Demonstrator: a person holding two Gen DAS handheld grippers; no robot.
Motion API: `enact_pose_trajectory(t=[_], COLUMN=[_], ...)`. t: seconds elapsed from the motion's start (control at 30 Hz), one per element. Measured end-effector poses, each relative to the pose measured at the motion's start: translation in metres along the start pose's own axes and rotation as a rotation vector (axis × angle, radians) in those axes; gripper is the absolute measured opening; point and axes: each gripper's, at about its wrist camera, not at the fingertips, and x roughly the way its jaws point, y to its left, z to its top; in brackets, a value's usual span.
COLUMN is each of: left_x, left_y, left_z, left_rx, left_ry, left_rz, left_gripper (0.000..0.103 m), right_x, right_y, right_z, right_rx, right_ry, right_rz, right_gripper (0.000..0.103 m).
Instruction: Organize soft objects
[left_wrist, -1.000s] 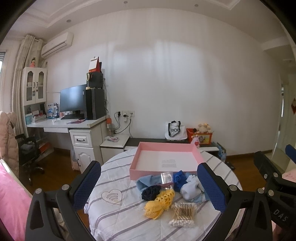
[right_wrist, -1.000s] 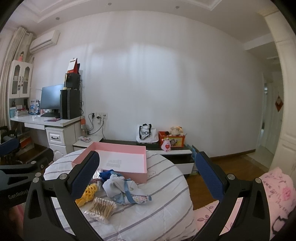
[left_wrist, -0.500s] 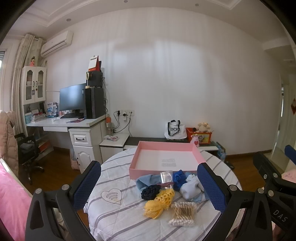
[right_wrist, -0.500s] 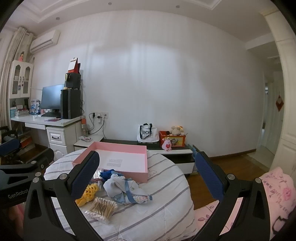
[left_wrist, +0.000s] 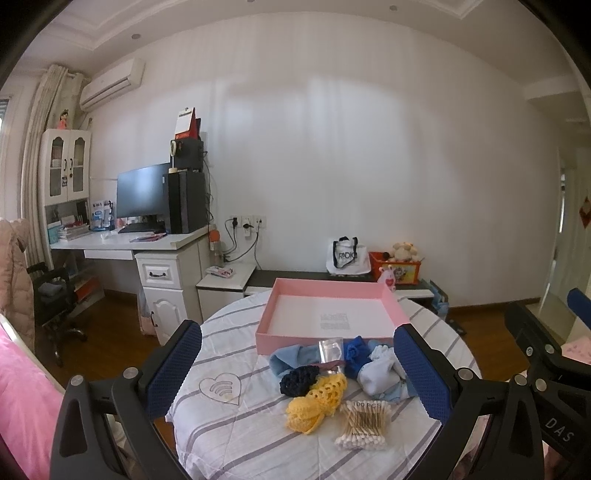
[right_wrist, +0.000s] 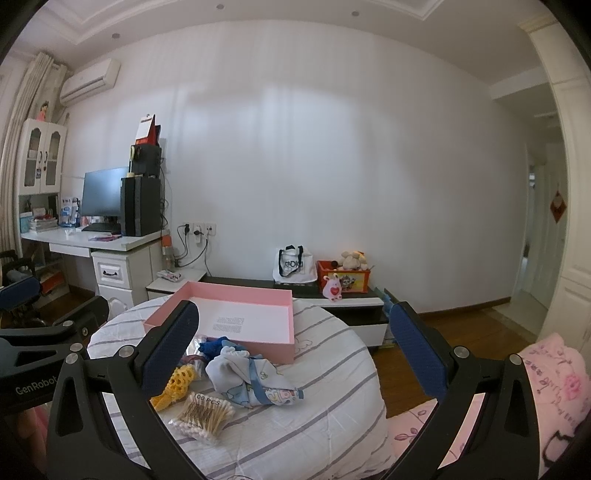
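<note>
A pile of soft things lies on the round striped table (left_wrist: 229, 435) in front of an empty pink tray (left_wrist: 332, 314): a yellow crochet piece (left_wrist: 317, 400), a dark navy scrunchie (left_wrist: 299, 380), a light blue cloth (left_wrist: 291, 360), a royal blue piece (left_wrist: 354, 352) and white-and-blue socks (left_wrist: 380, 373). My left gripper (left_wrist: 297, 369) is open and empty, held above the near side of the pile. My right gripper (right_wrist: 295, 350) is open and empty, above the table's right part; the socks (right_wrist: 243, 380) and the tray (right_wrist: 240, 314) show between its fingers.
A bag of cotton swabs (left_wrist: 364, 424) lies at the front of the pile, and a small clear packet (left_wrist: 330, 350) in its middle. A desk with a monitor (left_wrist: 144, 195) stands at the back left, a low cabinet with a tote bag (left_wrist: 347, 256) behind the table, pink bedding (right_wrist: 546, 380) at right.
Both views have shifted only slightly; the grippers stay open and the objects on the table have not moved.
</note>
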Motion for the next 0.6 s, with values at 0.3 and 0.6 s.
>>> enact_pose_trajectory(t=[0.3,0.6], left_x=[0.010,0.039], left_y=[0.001,0.005], left_z=[0.000,-0.003], left_rx=[0.001,-0.002], left_ry=[0.048,0.168], left_rz=[0.005,0.012], left_gripper=[0.103,0.103], right_x=[0.013,0.042], right_y=[0.001,0.011], right_z=[-0.006,-0.021], right_rx=[-0.002,-0.031], right_ry=[0.050,0.145], right_rz=[0.018,0.022], right_gripper=[0.103,0.103])
